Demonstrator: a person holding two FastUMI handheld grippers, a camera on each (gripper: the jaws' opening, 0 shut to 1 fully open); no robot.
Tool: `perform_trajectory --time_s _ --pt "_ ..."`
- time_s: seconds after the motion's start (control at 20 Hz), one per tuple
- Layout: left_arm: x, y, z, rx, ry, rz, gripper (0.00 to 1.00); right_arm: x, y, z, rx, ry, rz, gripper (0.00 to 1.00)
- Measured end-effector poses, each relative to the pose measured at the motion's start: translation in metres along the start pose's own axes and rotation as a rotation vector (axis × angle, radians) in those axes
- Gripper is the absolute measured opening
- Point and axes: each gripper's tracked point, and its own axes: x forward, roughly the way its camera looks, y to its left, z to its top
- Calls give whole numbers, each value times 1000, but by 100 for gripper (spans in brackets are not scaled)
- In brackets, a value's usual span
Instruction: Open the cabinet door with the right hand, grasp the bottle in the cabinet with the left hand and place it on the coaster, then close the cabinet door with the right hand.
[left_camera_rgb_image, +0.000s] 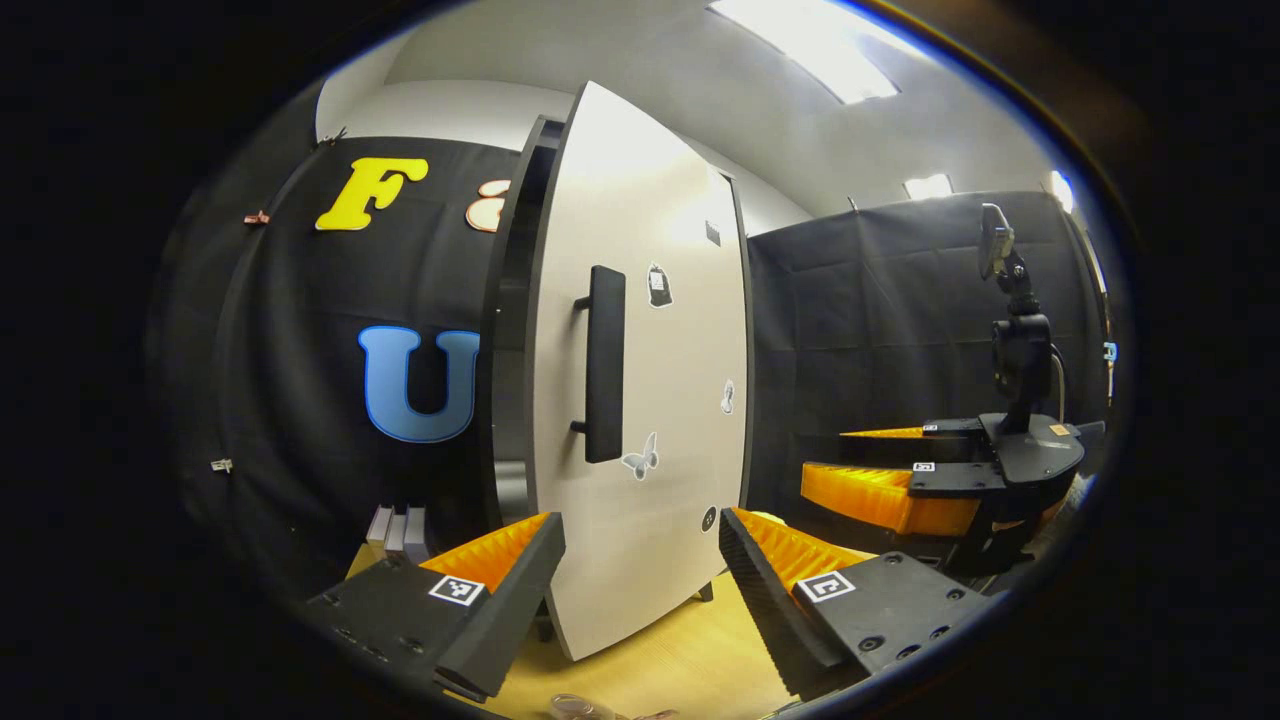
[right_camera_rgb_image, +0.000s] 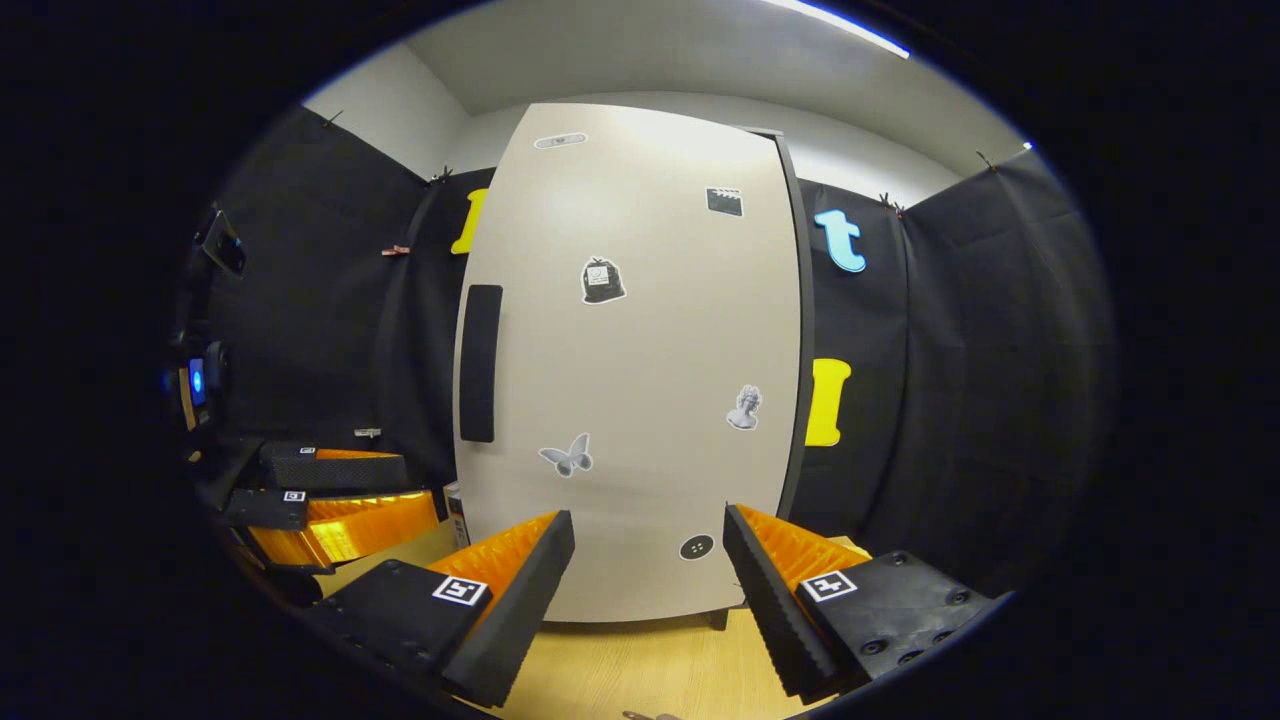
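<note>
Door looks shut, bottle unseen: fits either end of the task. Both hand-held grippers, left and right, hold their fingers apart, empty, facing the handle.

Cabinet on table; handle at door's left edge.

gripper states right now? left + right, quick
Left gripper: open, holding nothing, facing the cabinet door.
Right gripper: open, holding nothing, not yet on the door handle.
</note>
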Motion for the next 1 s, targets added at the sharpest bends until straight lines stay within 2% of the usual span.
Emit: perform_trajectory --time_s 0.35,1.0 --pt "2 -3 -1 1 13 30 98 3 -1 2 52 17 19 98" --pt "9 -10 6 28 2 33 98 2 7 8 -48 -14 51 97"
